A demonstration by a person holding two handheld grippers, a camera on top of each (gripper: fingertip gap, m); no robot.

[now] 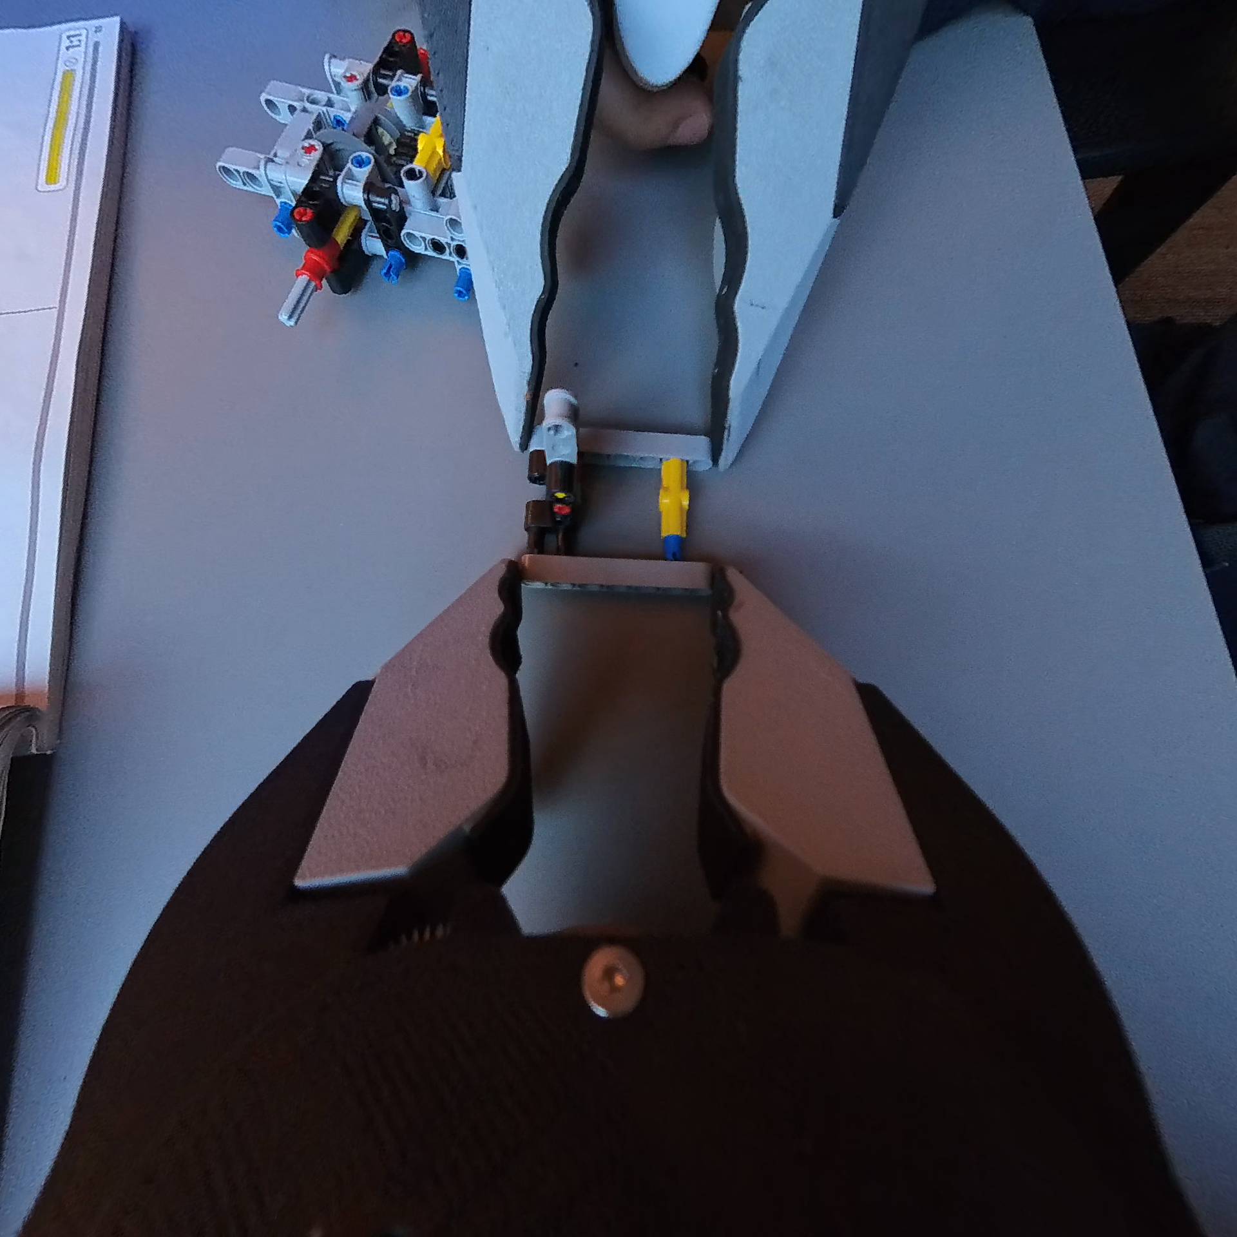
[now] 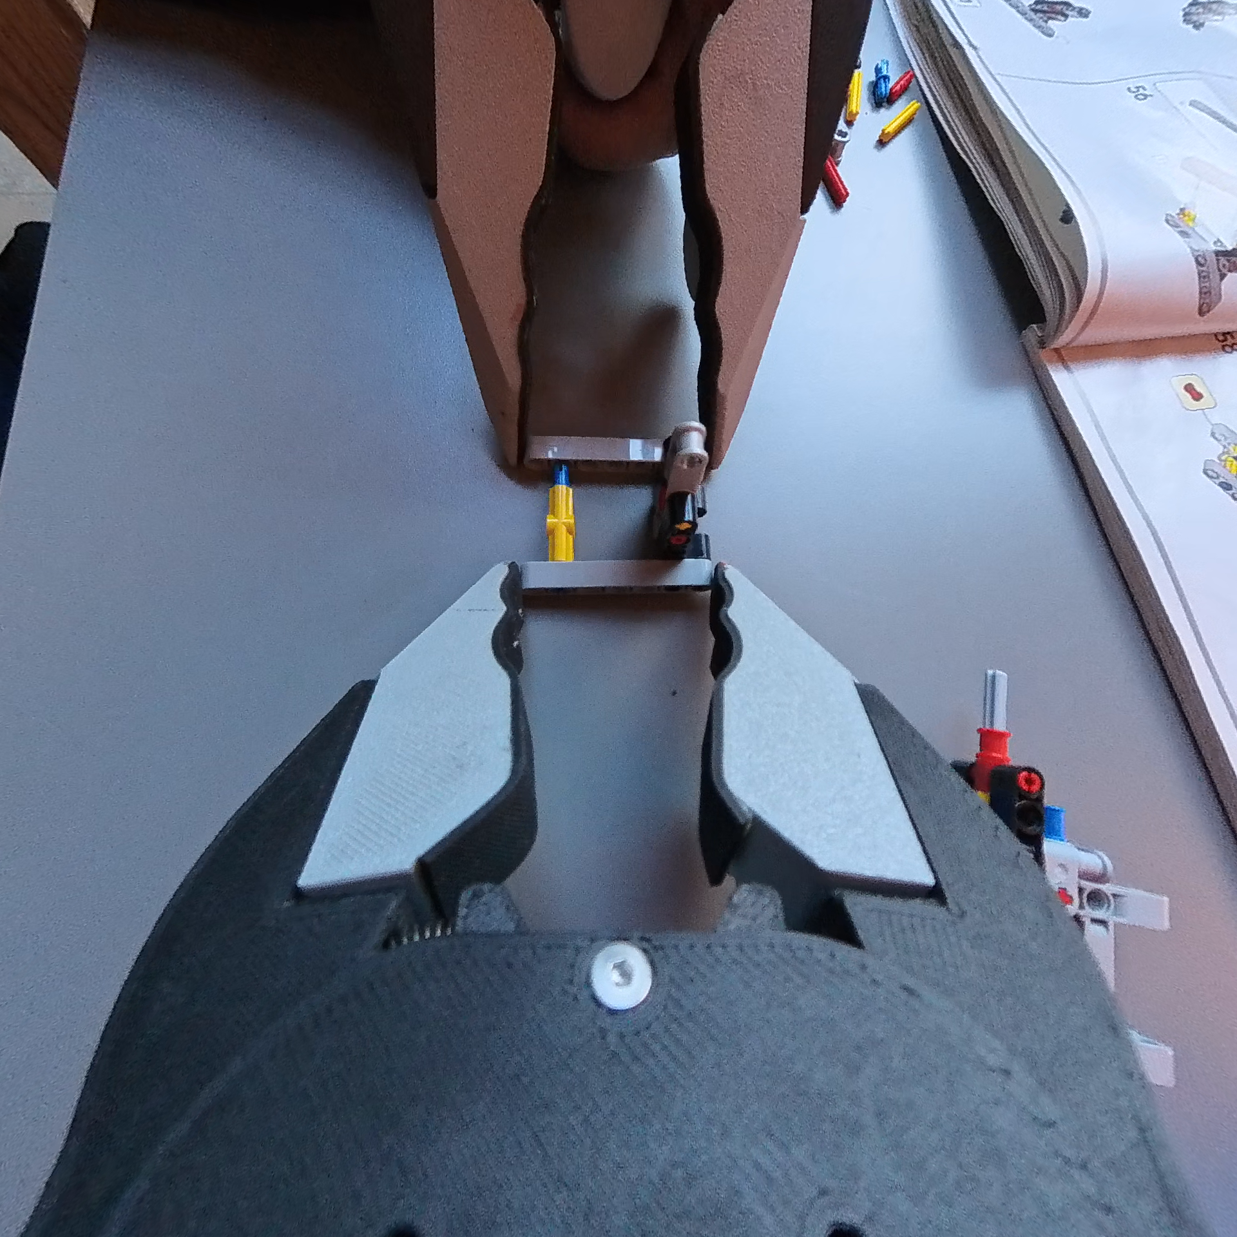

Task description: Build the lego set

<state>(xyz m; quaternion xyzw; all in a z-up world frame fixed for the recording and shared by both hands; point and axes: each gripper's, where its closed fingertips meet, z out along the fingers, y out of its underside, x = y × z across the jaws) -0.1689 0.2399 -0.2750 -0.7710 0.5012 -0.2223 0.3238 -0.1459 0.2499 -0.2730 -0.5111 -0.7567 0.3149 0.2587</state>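
My left gripper (image 1: pixel 616 577) is shut on a grey beam (image 1: pixel 616 569), held end to end between its brownish fingertips. My right gripper (image 2: pixel 616 581) is shut on a second grey beam (image 2: pixel 616 575) in the same way. The two grippers face each other just above the grey table (image 1: pixel 268 468), with the beams parallel and close together. A yellow connector (image 1: pixel 673 499) with a blue pin tip (image 1: pixel 671 550) spans the gap from the right gripper's beam (image 1: pixel 642 445) towards the left gripper's beam. At the other end stands a stack of black connectors (image 1: pixel 555 495) with a grey connector (image 1: pixel 555 435).
A larger grey, black and yellow brick assembly (image 1: pixel 361 181) lies on the table beside the right gripper; it also shows in the right wrist view (image 2: pixel 1044 837). An open instruction booklet (image 2: pixel 1138 268) lies along one side, with loose coloured pins (image 2: pixel 883 100) near it. The table edge (image 1: pixel 1098 268) runs close by.
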